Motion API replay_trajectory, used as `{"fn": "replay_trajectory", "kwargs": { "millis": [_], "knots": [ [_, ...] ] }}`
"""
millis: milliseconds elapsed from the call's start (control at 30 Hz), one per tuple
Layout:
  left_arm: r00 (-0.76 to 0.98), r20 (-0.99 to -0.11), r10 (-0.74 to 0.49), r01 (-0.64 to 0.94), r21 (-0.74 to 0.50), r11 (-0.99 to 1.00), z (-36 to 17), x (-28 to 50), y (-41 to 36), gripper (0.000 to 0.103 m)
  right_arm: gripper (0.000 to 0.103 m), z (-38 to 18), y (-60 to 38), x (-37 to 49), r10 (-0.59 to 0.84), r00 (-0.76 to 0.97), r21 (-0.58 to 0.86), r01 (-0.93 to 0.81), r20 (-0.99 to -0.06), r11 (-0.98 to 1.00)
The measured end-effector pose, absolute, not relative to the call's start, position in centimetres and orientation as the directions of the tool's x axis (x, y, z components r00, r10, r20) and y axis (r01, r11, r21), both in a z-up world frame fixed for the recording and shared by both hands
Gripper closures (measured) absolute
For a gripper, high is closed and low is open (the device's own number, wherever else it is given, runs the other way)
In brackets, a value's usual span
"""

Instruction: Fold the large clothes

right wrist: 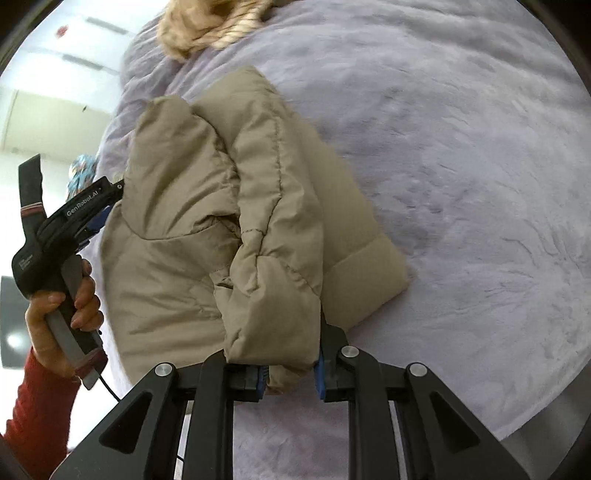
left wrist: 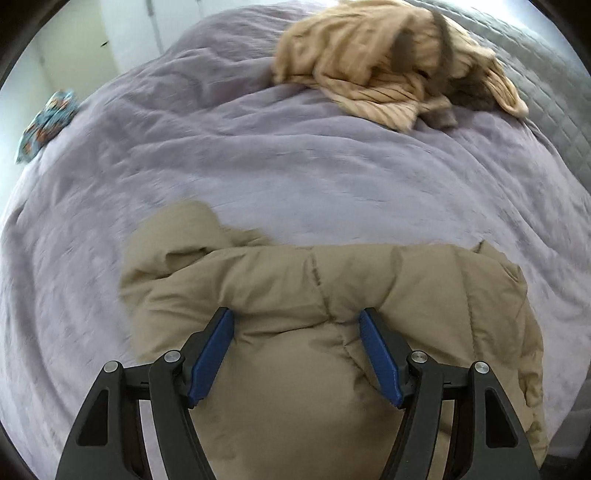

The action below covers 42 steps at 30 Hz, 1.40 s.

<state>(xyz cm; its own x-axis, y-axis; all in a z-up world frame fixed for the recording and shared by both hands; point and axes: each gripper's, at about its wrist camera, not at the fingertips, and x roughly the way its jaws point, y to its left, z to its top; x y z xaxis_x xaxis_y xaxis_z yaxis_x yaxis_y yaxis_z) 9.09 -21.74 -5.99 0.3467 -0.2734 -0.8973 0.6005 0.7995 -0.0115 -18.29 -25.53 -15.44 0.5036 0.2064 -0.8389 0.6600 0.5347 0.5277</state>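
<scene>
A folded khaki puffer jacket [left wrist: 325,288] lies on the lilac bedspread [left wrist: 295,166]; it also shows in the right wrist view [right wrist: 229,221]. My left gripper [left wrist: 297,317] is open, its blue-padded fingers [left wrist: 212,354] spread over the jacket's near side with padded fabric bulging between them. In the right wrist view the left gripper [right wrist: 107,206] sits at the jacket's left edge, held by a hand in a red sleeve. My right gripper [right wrist: 290,373] is closed on a thick fold at the jacket's near end; the fabric hides the fingertips.
A crumpled tan striped garment [left wrist: 388,62] lies at the far side of the bed, also in the right wrist view [right wrist: 207,26]. A blue patterned cloth [left wrist: 48,122] lies at the bed's left edge. Grey quilting [left wrist: 554,85] borders the right. Walls stand beyond.
</scene>
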Motion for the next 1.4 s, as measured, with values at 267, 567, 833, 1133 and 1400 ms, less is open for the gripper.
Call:
{"fn": "replay_trajectory", "kwargs": {
  "millis": [267, 567, 833, 1133, 1400],
  "knots": [
    [0.337, -0.906, -0.256, 0.635, 0.018, 0.773, -7.9, 7.7, -26.8, 0.033, 0.073, -20.4, -28.5, -20.4, 0.259, 0.552, 0.61, 0.709, -0.792, 0.354],
    [0.349, -0.909, -0.229, 0.637, 0.051, 0.769, -8.1, 7.7, -26.5, 0.032, 0.069, -13.3, -29.5, -22.6, 0.132, 0.517, 0.513, 0.721, -0.846, 0.465],
    [0.361, -0.905, -0.224, 0.637, 0.064, 0.768, -8.0, 7.4, -26.2, 0.032, 0.069, -10.5, -27.0, -19.1, 0.121, 0.56, 0.509, 0.614, -0.819, 0.603],
    [0.335, -0.909, -0.248, 0.61, 0.009, 0.792, -3.7, 6.6, -22.8, 0.032, 0.069, -16.3, -27.7, -18.4, 0.239, 0.461, 0.515, 0.697, -0.855, 0.499],
    [0.304, -0.92, -0.247, 0.572, -0.031, 0.82, -1.0, 3.9, -16.2, 0.032, 0.061, -11.9, -28.5, -20.0, 0.22, 0.522, 0.547, 0.63, -0.824, 0.551]
  ]
}}
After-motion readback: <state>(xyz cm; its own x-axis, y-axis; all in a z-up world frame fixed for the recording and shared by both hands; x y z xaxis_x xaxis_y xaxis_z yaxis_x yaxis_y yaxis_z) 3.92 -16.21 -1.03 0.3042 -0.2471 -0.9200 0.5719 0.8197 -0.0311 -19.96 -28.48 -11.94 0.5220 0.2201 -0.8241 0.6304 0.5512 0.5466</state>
